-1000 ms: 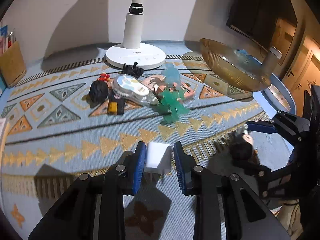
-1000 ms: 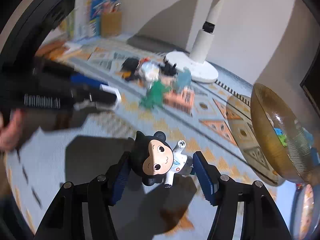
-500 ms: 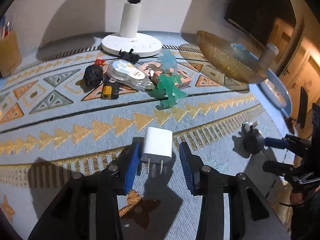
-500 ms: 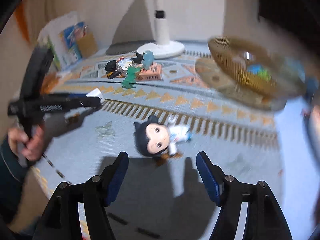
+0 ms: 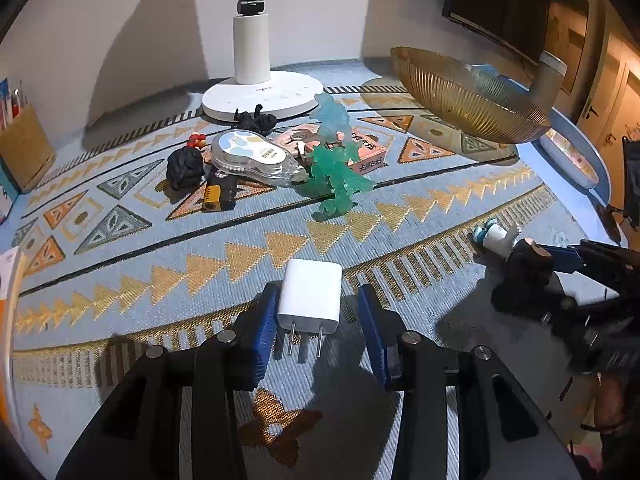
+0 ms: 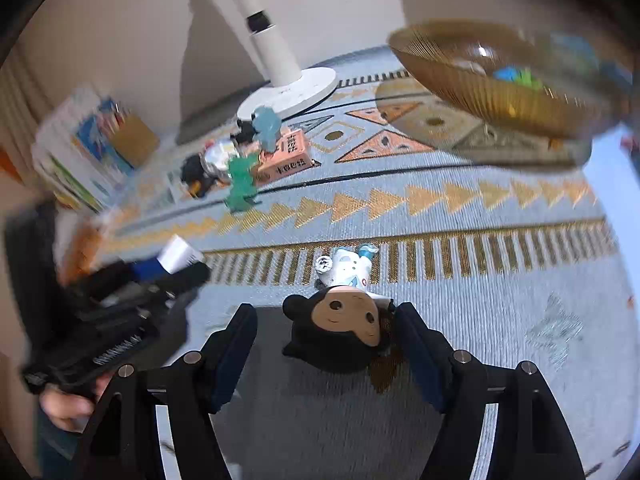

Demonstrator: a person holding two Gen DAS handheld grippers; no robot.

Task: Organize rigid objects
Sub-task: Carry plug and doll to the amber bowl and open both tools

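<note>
A white plug charger point(image 5: 310, 296) lies on the patterned cloth point(image 5: 120, 248), prongs toward the camera. My left gripper point(image 5: 318, 308) straddles it with jaws closing; the left pad is at its side and a gap shows at the right pad. A small figure with a black head and white body point(image 6: 344, 320) lies on the cloth, feet away from the camera. My right gripper point(image 6: 325, 316) stands open around its head, right pad close against it, left pad apart. An amber ribbed glass bowl point(image 5: 468, 96) stands at the back right.
A pile sits mid-cloth: a green dinosaur point(image 5: 336, 176), a pale blue figure point(image 5: 330, 114), a pink box point(image 5: 364, 152), a clear case point(image 5: 252, 152) and black toys point(image 5: 184, 166). Behind stands a white lamp base point(image 5: 260, 96). A cork pen holder point(image 5: 24, 152) is far left.
The left jaws have widened off the charger, which now lies flat with its prongs showing. The right gripper has rolled and let the figure down; the figure now lies head toward the camera.
</note>
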